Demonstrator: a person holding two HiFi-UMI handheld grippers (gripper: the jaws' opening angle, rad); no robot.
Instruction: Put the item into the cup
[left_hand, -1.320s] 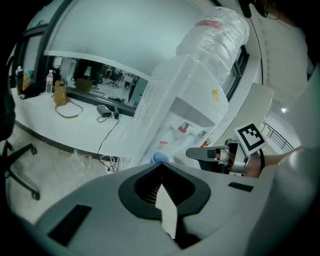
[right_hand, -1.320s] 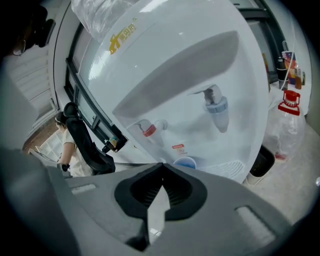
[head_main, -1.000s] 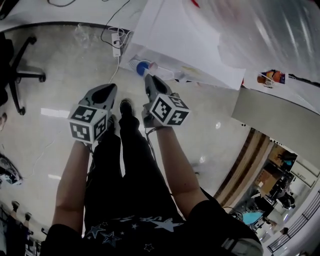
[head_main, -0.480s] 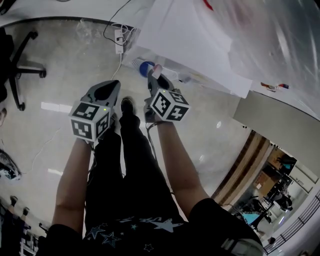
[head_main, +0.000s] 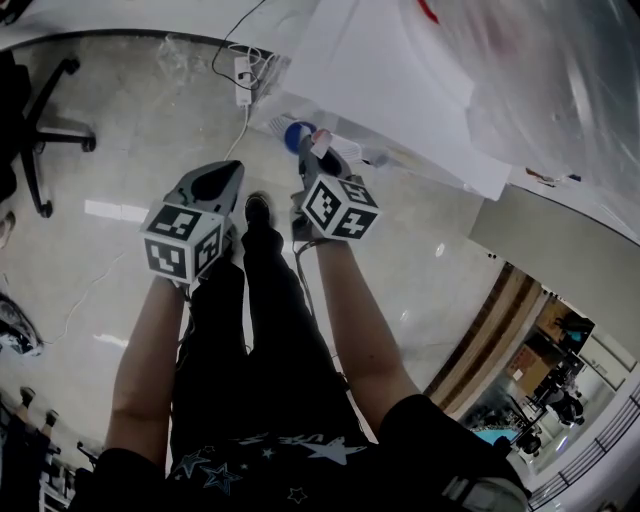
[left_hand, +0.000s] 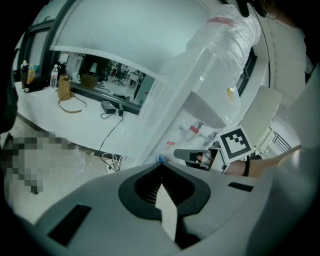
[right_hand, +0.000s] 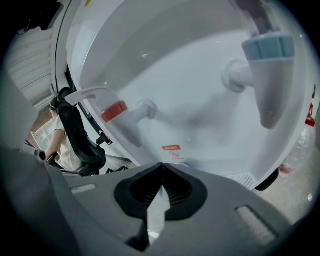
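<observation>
Head view: the person stands on a glossy pale tiled floor (head_main: 120, 130), both forearms stretched forward. The left gripper (head_main: 226, 172) and right gripper (head_main: 318, 160) lie side by side, their long axes pointing away from the body toward a white water dispenser (head_main: 370, 70); each carries a black-and-white marker cube at its rear. The right gripper's tip is just beside a round blue tap (head_main: 296, 135); crinkled clear plastic wrap (head_main: 540, 80) covers the dispenser's top; a white power strip (head_main: 242, 72) with its cable lies on the floor, and a black office chair (head_main: 40, 130) stands well to the left.

Left gripper view: the matte grey jaws of the left gripper (left_hand: 161, 167) are pressed together at the tips, with only the ribbed black pads facing each other and nothing between them. The right gripper (left_hand: 192, 156) shows ahead, aimed at the smooth white dispenser (left_hand: 200, 95); a brown bag (left_hand: 64, 90) sits on a long white desk (left_hand: 75, 125).

Right gripper view: the right gripper (right_hand: 161, 167) is likewise fully closed and empty, close to the dispenser's glossy front (right_hand: 190, 90); a red-handled tap (right_hand: 117, 111) juts out left, a tapered blue-capped tap (right_hand: 267, 55) right, and a small red-and-white sticker (right_hand: 171, 150) sits just above the jaw tips.

Nothing the task names can be made out in any view.
</observation>
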